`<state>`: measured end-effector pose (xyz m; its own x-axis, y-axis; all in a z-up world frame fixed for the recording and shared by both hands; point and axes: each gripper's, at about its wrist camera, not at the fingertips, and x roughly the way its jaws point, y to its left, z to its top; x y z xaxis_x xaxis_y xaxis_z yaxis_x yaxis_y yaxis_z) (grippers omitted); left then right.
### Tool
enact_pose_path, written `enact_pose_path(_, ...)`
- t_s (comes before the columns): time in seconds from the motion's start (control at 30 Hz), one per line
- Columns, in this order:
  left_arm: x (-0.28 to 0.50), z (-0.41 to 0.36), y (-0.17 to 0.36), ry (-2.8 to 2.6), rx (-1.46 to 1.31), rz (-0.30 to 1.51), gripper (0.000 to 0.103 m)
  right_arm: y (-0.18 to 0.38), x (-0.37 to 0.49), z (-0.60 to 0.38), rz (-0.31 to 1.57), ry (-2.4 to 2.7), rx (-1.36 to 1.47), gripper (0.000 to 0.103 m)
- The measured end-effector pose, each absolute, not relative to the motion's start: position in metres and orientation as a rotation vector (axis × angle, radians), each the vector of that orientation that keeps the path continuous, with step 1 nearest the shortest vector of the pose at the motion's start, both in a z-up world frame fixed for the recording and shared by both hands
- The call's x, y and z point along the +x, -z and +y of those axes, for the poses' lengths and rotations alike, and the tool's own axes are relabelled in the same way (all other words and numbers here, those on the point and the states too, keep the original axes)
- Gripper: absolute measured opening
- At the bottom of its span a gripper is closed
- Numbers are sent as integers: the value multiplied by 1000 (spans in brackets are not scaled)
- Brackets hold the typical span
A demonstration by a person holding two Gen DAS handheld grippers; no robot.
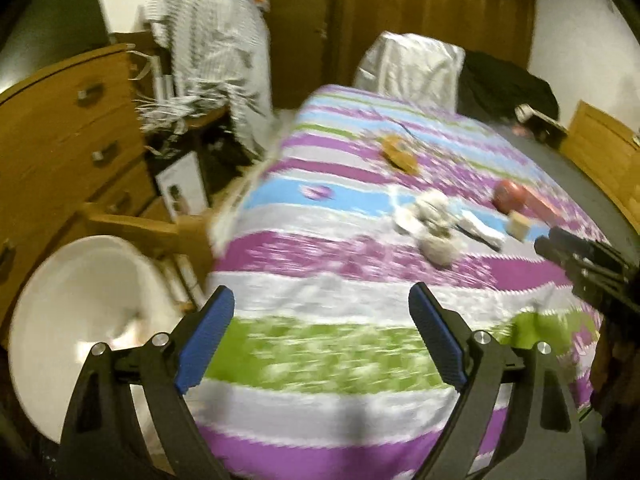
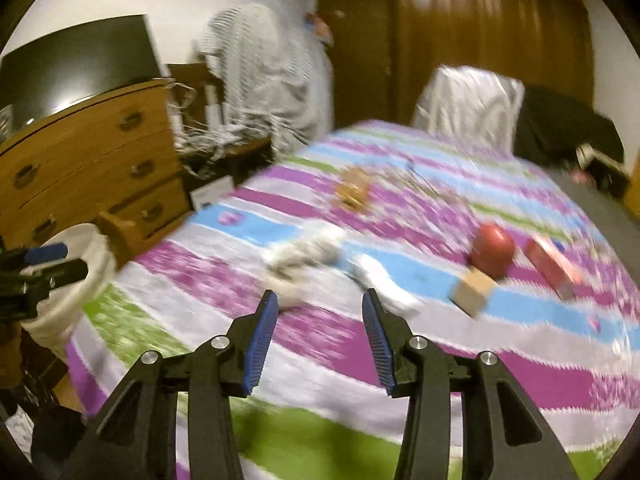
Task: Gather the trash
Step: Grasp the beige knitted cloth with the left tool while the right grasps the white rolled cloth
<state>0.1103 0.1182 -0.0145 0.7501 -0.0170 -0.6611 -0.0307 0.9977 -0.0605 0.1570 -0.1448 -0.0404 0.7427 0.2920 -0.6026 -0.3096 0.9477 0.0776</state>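
Crumpled white paper trash [image 1: 434, 226] [image 2: 304, 264] lies on the striped bedspread [image 1: 340, 280] [image 2: 440, 360]. A red apple [image 1: 510, 195] [image 2: 492, 250], a tan block [image 1: 520, 229] [image 2: 474, 292], a red box [image 1: 544, 204] [image 2: 552, 266] and an orange-brown item [image 1: 400, 154] [image 2: 354, 192] lie farther back. My left gripper [image 1: 322, 332] is open and empty over the bed's near part. My right gripper [image 2: 318, 336] is open and empty, just short of the white trash; it also shows in the left wrist view [image 1: 568, 248]. A white bin [image 1: 80, 320] [image 2: 76, 272] stands left of the bed.
A wooden dresser [image 1: 60, 132] [image 2: 92, 152] stands at the left. A chair draped with striped cloth [image 1: 212, 48] [image 2: 264, 76] and a wooden wardrobe [image 1: 420, 12] are behind. A white cloth [image 1: 412, 64] and dark clothes [image 1: 504, 84] lie at the bed's far end.
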Motion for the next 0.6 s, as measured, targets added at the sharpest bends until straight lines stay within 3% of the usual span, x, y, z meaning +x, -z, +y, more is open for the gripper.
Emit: enact_pose_path(0.6,226,16,69,174,-49,803,84,114,304,-160,921,-520,-92,47)
